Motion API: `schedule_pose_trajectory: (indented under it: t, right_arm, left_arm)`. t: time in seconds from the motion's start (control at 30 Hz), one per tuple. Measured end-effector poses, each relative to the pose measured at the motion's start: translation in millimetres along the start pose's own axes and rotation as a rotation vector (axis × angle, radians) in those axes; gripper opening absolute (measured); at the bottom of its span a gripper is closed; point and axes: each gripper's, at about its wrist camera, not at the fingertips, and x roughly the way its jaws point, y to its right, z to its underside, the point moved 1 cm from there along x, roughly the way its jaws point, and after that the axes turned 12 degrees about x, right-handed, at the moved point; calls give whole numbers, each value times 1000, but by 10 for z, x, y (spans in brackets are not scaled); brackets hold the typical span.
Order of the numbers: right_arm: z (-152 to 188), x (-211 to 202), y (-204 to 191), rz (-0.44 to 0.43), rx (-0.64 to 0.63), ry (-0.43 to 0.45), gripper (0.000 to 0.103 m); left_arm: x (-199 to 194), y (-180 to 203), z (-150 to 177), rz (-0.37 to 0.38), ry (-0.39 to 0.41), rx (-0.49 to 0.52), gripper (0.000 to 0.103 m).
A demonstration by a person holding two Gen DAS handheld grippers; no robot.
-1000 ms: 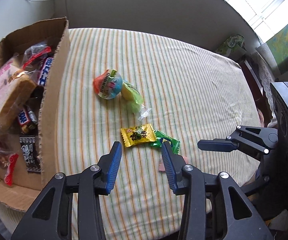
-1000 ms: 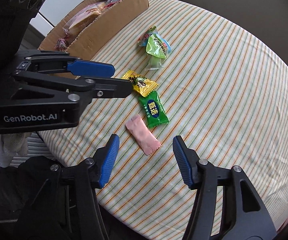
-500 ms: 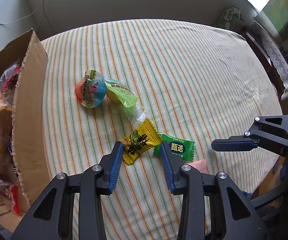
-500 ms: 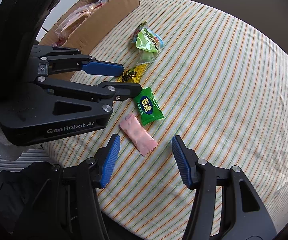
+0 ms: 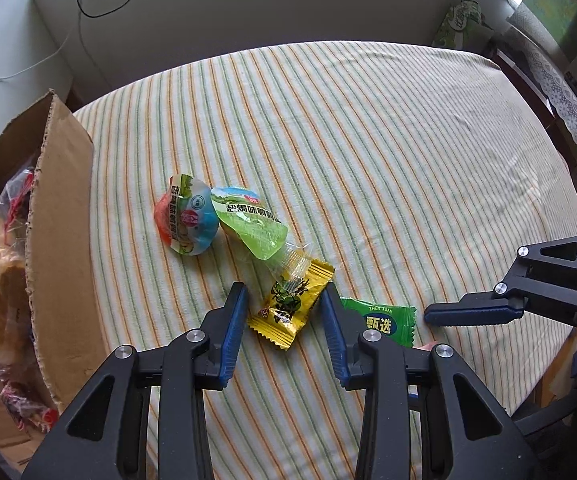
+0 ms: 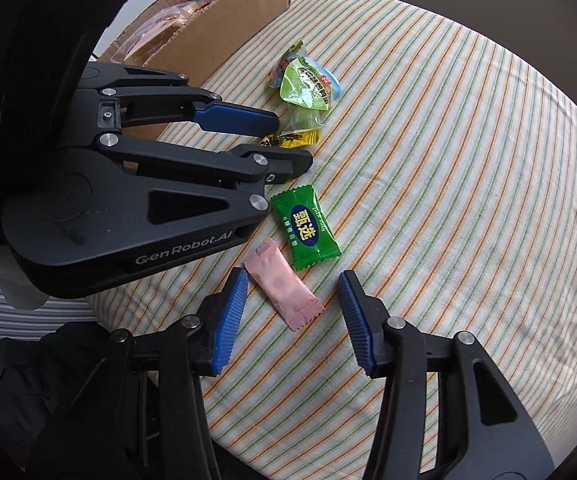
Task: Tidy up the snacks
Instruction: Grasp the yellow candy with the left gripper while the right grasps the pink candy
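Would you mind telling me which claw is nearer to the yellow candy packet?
Left. The left claw is open with the yellow candy packet between its fingers. The right claw is open around the pink packet, with the green packet lying between them.

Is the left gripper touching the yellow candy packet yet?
Apart. The left wrist view shows striped cloth between the yellow candy packet and each blue pad of the left gripper; jaws open on either side.

Left gripper (image 5: 284, 304) and right gripper (image 6: 292, 284) both hover low, jaws spread wide.
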Motion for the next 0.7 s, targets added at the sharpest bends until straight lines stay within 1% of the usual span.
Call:
schedule_pose_trajectory:
  t: [0.03, 0.07, 0.2, 0.3, 0.4, 0.47, 0.5, 0.53, 0.7]
  right_arm:
    - [2, 7, -10, -2, -3, -3, 50]
    - [10, 14, -22, -4, -6, -5, 50]
    - [11, 64, -105, 9, -37, -16, 50]
    - [39, 120, -252, 29, -65, -21, 50]
    - [60, 170, -383, 89, -121, -22, 43]
    - [45, 206, -475, 127, -152, -20, 35]
    - [51, 210, -477, 140, -151, -18, 28]
    - [40, 208, -467, 139, -136, -17, 22]
    - [32, 196, -416, 98, -61, -16, 21]
  left_arm:
    - [6, 6, -13, -10, 1, 2, 29]
    - [19, 22, -36, -17, 2, 1, 25]
    - [9, -31, -12, -16, 8, -20, 15]
    - [6, -49, 6, -9, 6, -28, 13]
    - [4, -37, 33, -14, 7, -33, 13]
    - [-25, -61, 87, -9, 8, -47, 13]
    - [-21, -49, 86, -5, 9, -54, 12]
    - [-24, -49, 97, -2, 10, -61, 12]
    - [-65, -81, 200, 16, 15, -97, 10]
